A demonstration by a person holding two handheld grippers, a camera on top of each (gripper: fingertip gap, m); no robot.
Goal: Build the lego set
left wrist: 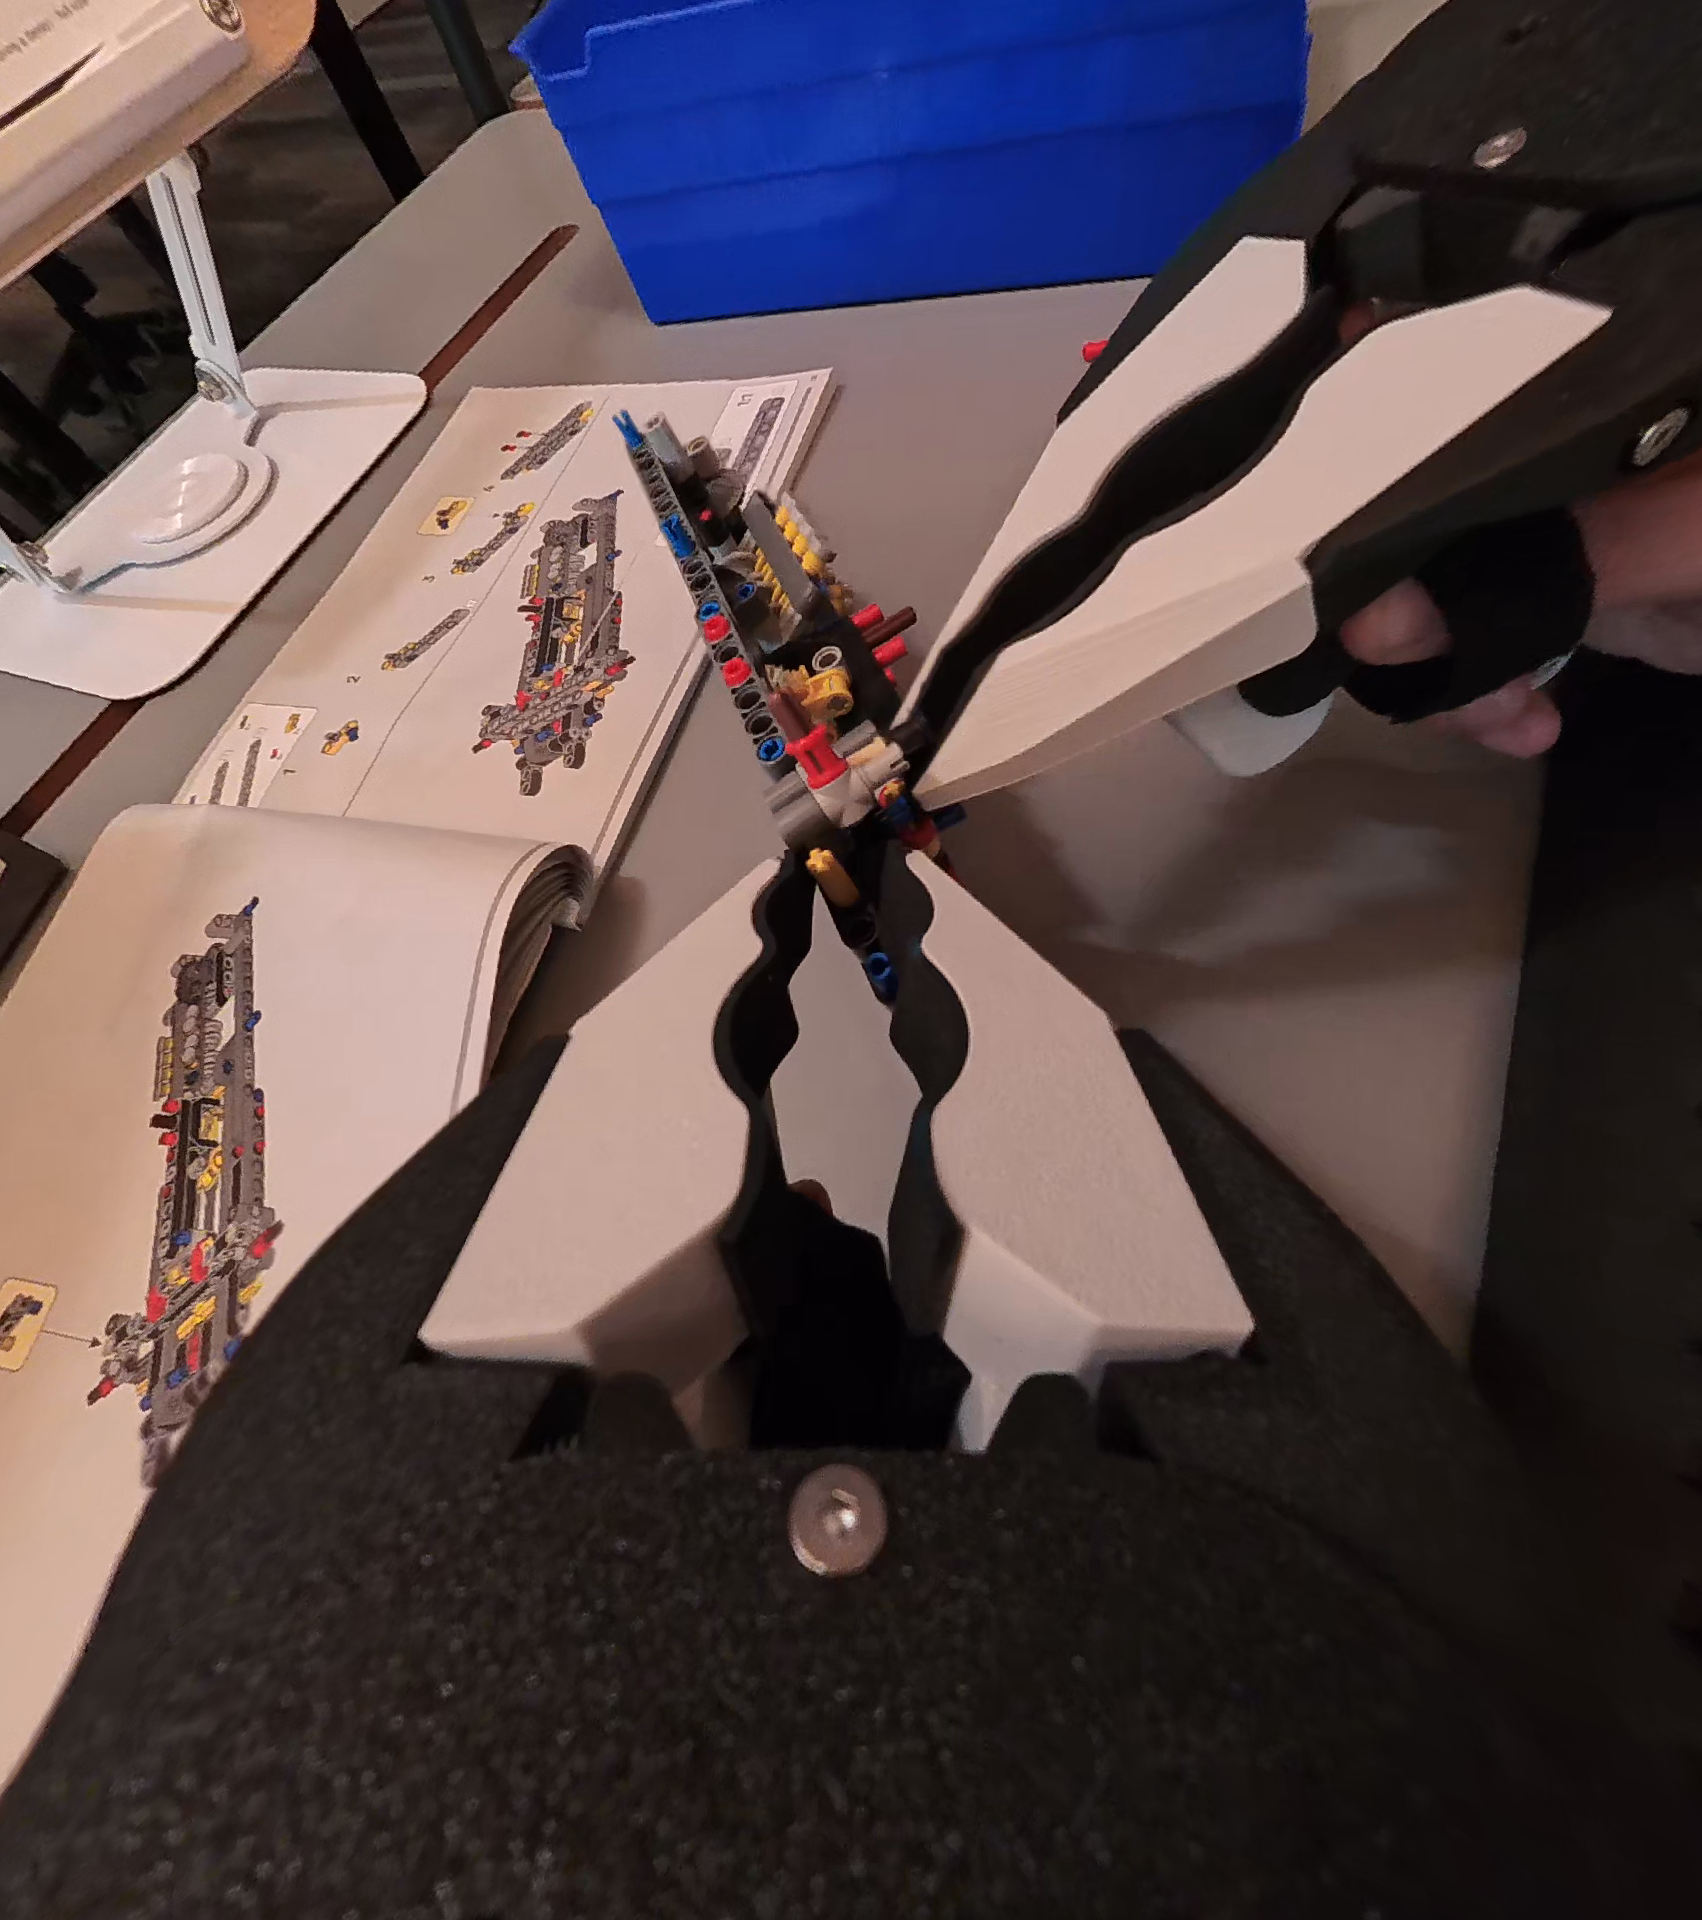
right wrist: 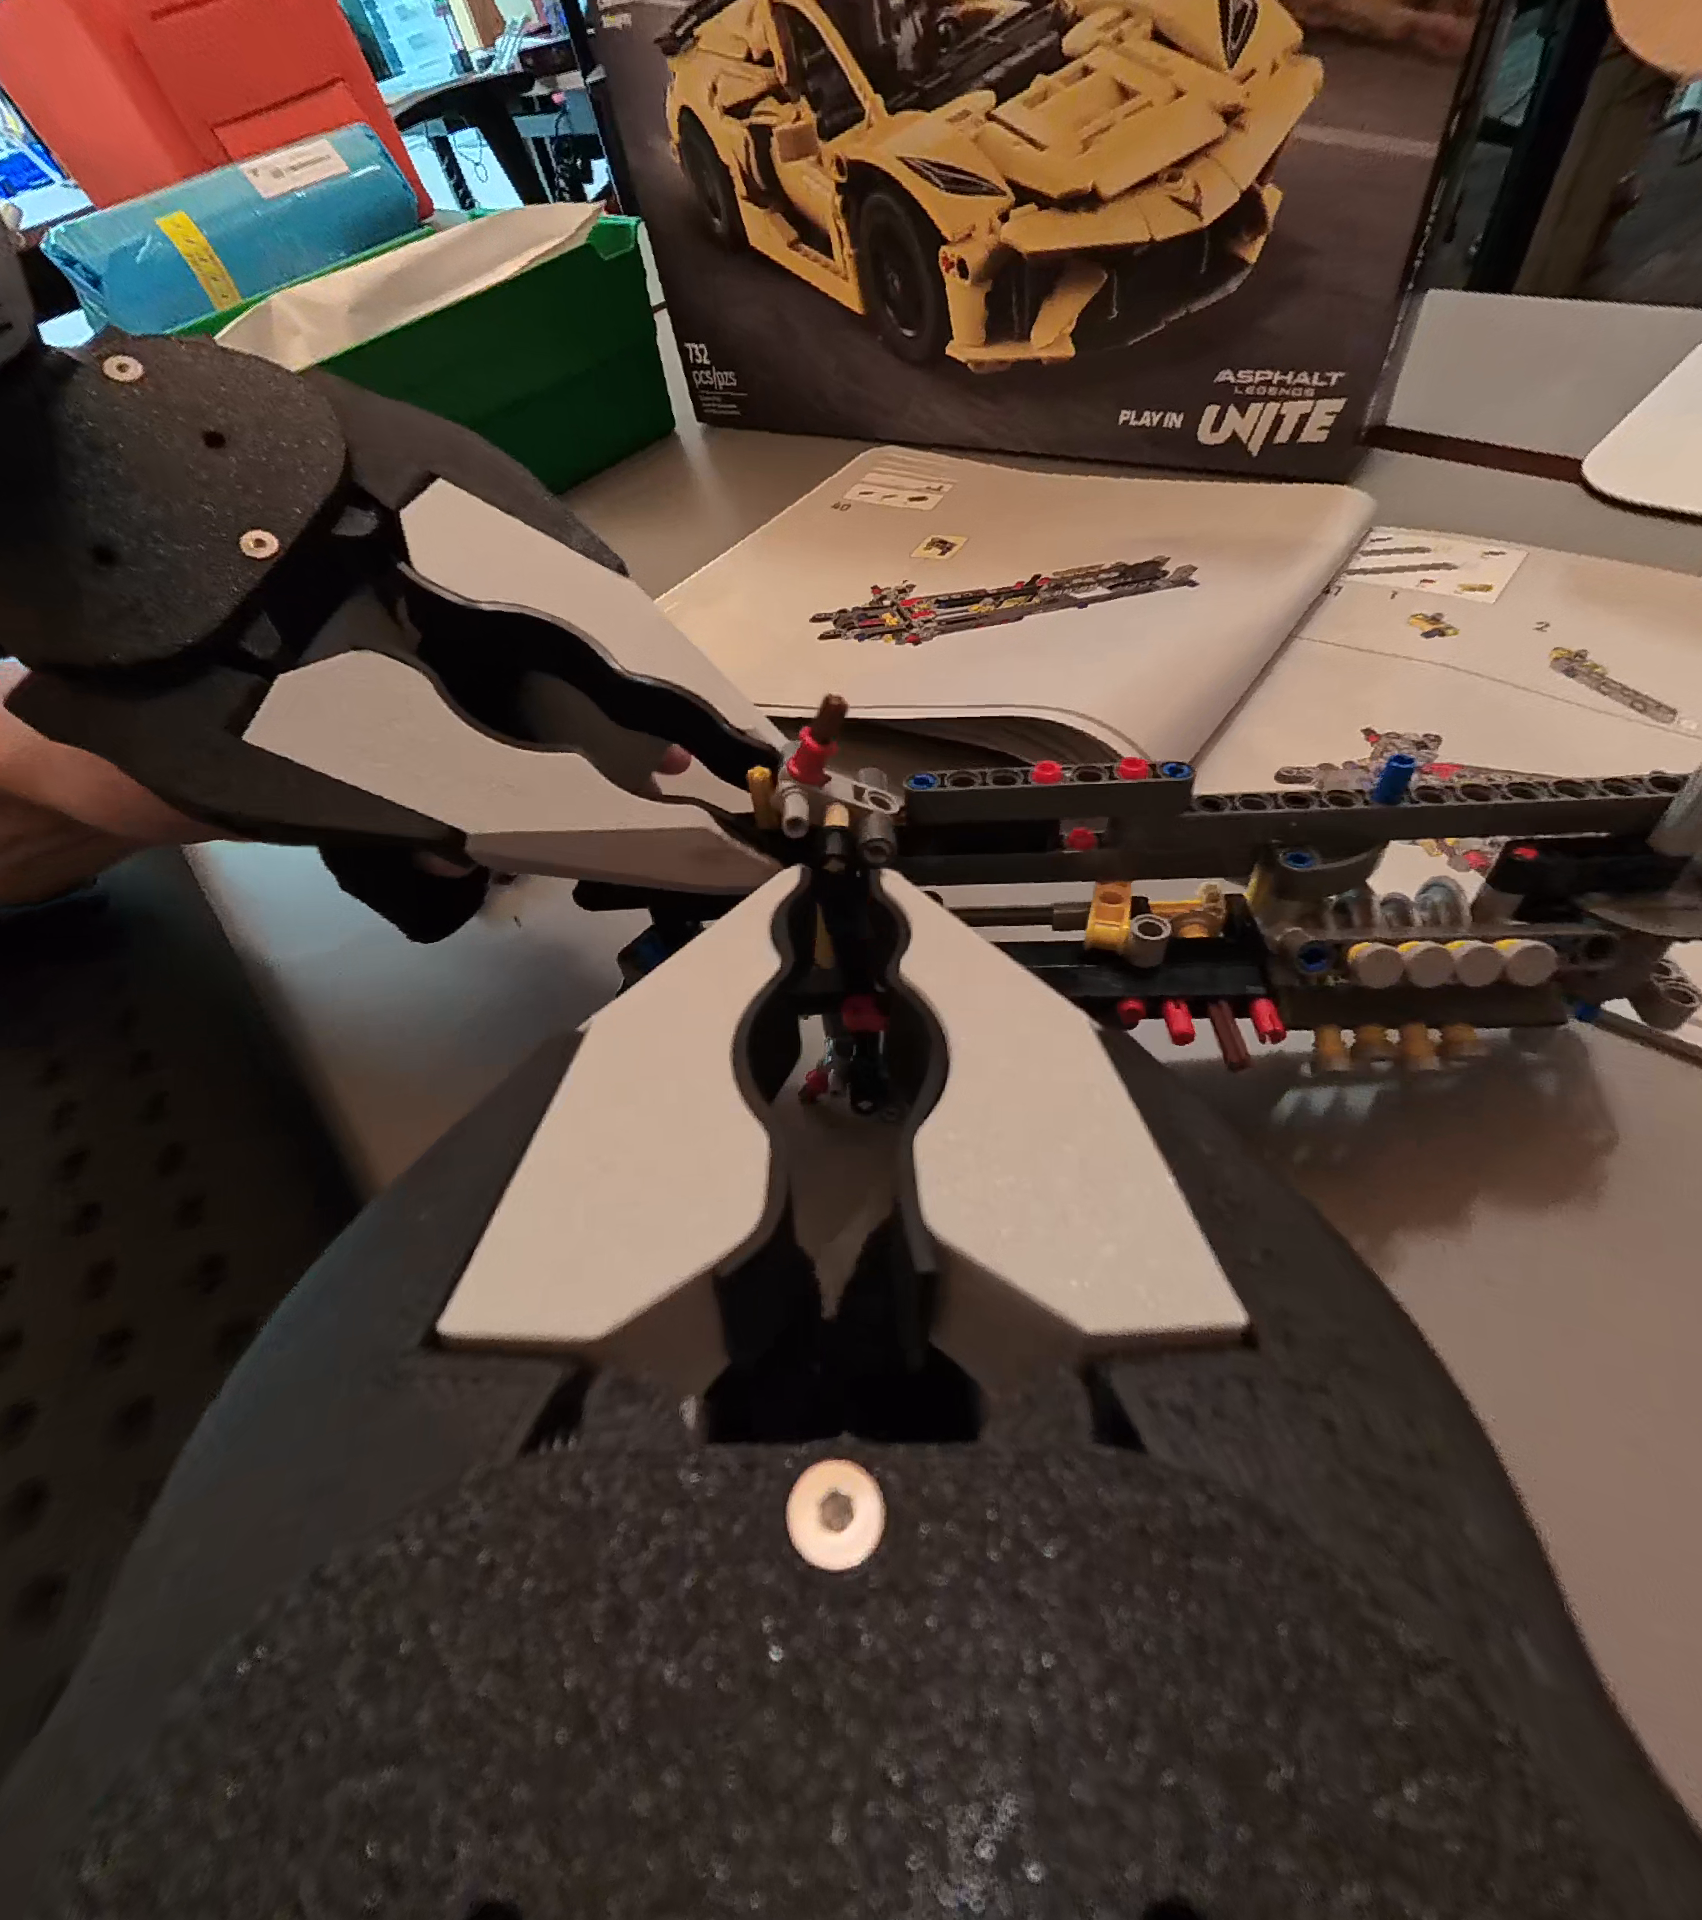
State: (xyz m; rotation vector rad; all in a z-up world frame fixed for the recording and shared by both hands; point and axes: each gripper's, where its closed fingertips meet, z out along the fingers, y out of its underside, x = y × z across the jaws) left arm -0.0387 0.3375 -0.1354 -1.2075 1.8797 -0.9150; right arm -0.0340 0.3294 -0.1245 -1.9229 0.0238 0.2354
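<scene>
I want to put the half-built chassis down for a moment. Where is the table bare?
Bare grey table lies right of the right hand-held gripper, in front of the chassis. Behind it, the open manual and box crowd the table.

Grey table (left wrist: 1190,997), open manual (left wrist: 473,665), blue bin (left wrist: 930,177), white stand (left wrist: 203,540)

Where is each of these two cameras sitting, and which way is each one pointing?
Left wrist view: on the left gripper, looking along its fingers at the lego chassis, the instruction booklet and blue bin; the right gripper and a gloved hand show.
Right wrist view: on the right gripper, facing the lego box; the left gripper shows.
Shared: chassis, booklet, both grippers meeting at the chassis's one end.
</scene>
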